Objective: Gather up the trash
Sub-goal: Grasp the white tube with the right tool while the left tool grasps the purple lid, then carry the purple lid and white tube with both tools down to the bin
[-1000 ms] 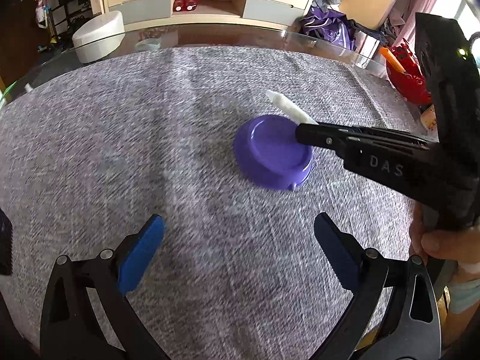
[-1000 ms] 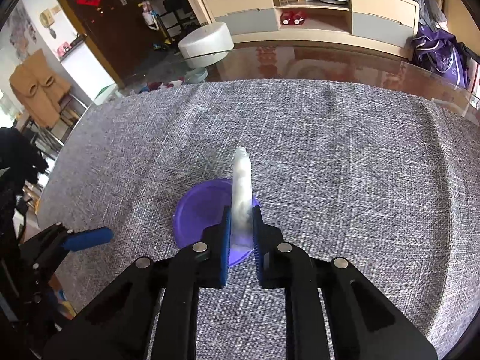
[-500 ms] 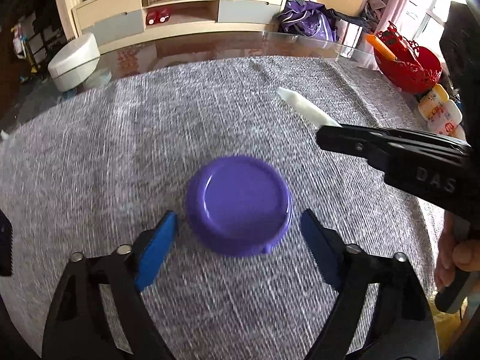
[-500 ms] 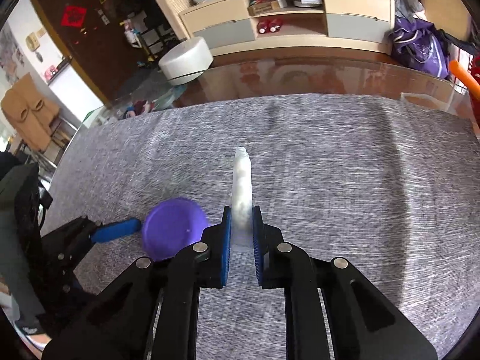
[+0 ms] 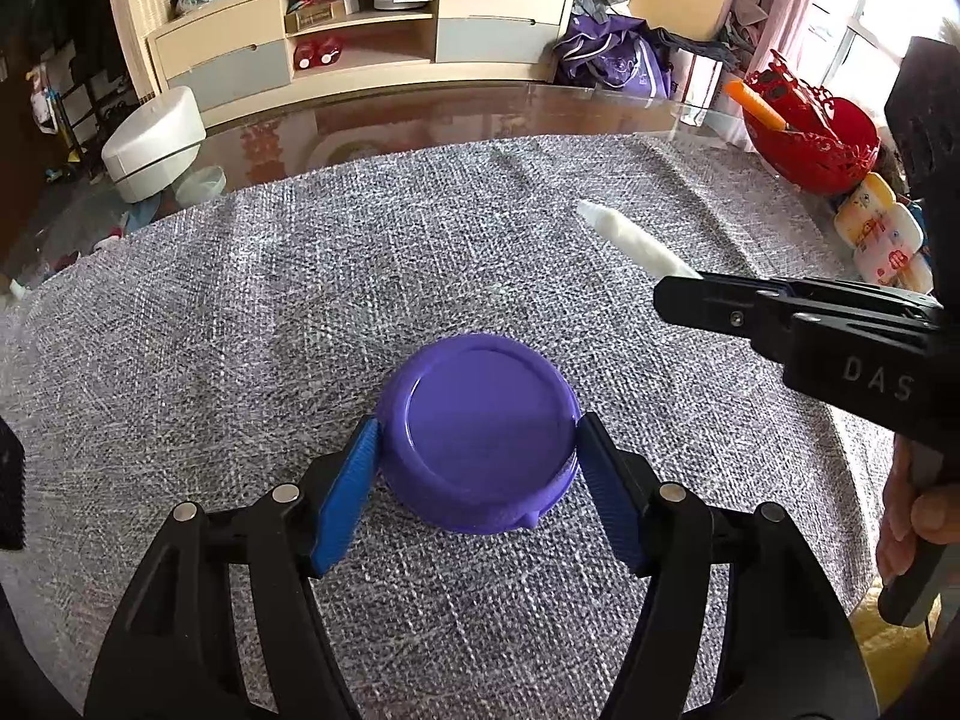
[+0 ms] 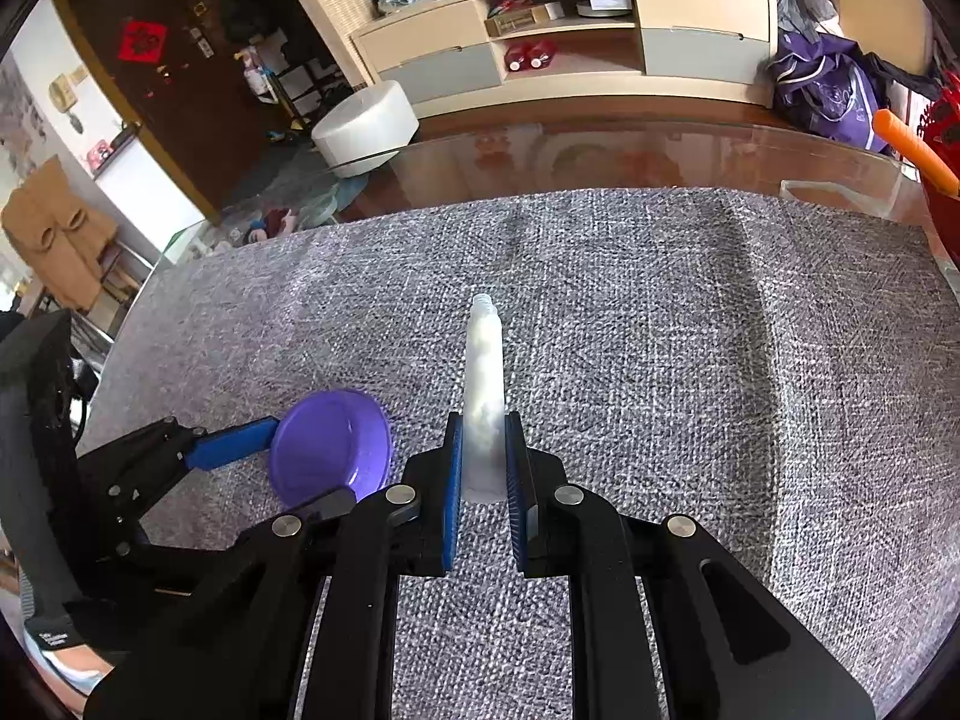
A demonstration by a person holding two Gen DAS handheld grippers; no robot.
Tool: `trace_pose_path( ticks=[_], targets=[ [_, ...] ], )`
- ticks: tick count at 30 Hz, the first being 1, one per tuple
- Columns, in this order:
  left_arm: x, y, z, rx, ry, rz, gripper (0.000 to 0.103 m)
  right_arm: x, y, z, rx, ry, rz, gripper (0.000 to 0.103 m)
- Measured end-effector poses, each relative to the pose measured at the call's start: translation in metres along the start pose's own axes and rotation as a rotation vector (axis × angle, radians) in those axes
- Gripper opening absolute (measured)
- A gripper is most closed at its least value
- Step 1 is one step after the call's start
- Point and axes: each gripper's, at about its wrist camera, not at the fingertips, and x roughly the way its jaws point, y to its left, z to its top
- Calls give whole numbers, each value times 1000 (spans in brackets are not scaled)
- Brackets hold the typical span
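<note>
Purple lid now bracketed by the left claw, white tube still pinched in the right.

Left claw (image 5: 477,468) has come forward over the last second: its blue pads, which stood wide and well short of the purple lid (image 5: 480,435), now sit against both sides of it, low in the centre of the left wrist frame, with the lid still resting on the grey cloth-covered surface (image 5: 300,300). Whether they press firmly yet I cannot tell. Right claw (image 6: 483,468) stays narrow, clamped on the white tube (image 6: 485,378), which points up the middle of its frame, clear of the cloth. Both pieces of trash look nearly in hand; lifting the lid seems next.
</note>
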Motion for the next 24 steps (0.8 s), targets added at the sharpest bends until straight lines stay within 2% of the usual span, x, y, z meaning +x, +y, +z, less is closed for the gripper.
trace_pose_path(
  ticks=[7,15,24],
  targets=[
    [-15,1,-3,6,-18,-2,61,-5,2,1,-7,-10,4,15],
    [-53,-2,-11,1,-54,7,59,-28,12,-8,-26,-30,11,15],
    [-107,-15,-50,-8,-81,14,57,-73,36,-43,-53,-58,22,15]
  ],
)
